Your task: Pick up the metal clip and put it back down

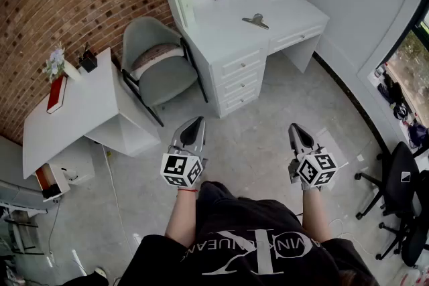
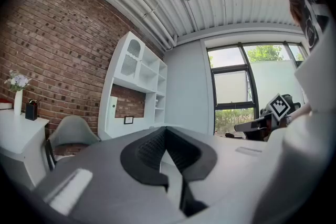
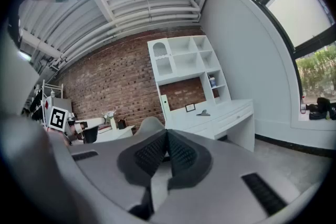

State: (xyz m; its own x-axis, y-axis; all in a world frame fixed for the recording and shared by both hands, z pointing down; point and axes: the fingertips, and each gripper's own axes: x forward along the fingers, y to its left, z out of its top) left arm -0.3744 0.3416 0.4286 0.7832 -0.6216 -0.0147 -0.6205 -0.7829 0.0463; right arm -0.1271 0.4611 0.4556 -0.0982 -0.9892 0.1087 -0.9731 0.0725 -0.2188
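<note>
The metal clip [image 1: 256, 21] lies on the white desk [image 1: 228, 37] at the far side of the room; it shows small in the right gripper view as the clip [image 3: 203, 113]. My left gripper [image 1: 195, 124] and right gripper [image 1: 297, 130] are held low in front of the person, far from the desk, over the grey floor. Both have their jaws pressed together with nothing between them. In the left gripper view my left gripper [image 2: 165, 131] points toward the desk's shelf unit, and the clip is not visible there.
A grey chair [image 1: 155, 63] stands left of the desk. A second white table [image 1: 80, 110] with a vase and a red book is at the left. Office chairs [image 1: 395, 191] stand at the right by the window. Brick wall behind.
</note>
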